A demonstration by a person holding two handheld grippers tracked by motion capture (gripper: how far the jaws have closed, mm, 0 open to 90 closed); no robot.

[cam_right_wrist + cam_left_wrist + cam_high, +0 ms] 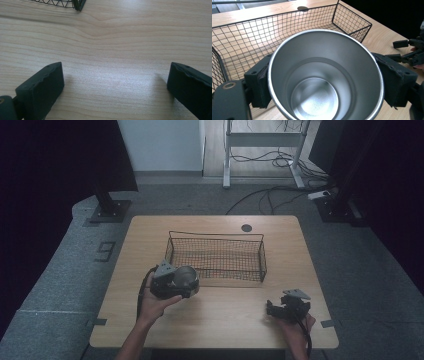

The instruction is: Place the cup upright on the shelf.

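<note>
Nearest the person, the right gripper point(272, 309) sits low over the front right part of the pale wooden table point(225, 315), held from below by the right hand point(295, 325). Its two black jaws stand wide apart with only bare wood grain between them, as the right gripper view shows. Further left, the left hand point(152, 305) holds the left gripper point(186, 281), whose jaws are closed against opposite sides of a shiny round stainless-steel cup point(325, 77). In the left gripper view the cup's open mouth faces the camera and its inside looks empty. The cup sits just in front of the near left corner of the black rectangular wire-mesh basket point(260, 255). Beyond it, a small dark round disc point(246, 227) lies near the table's far edge.
</note>
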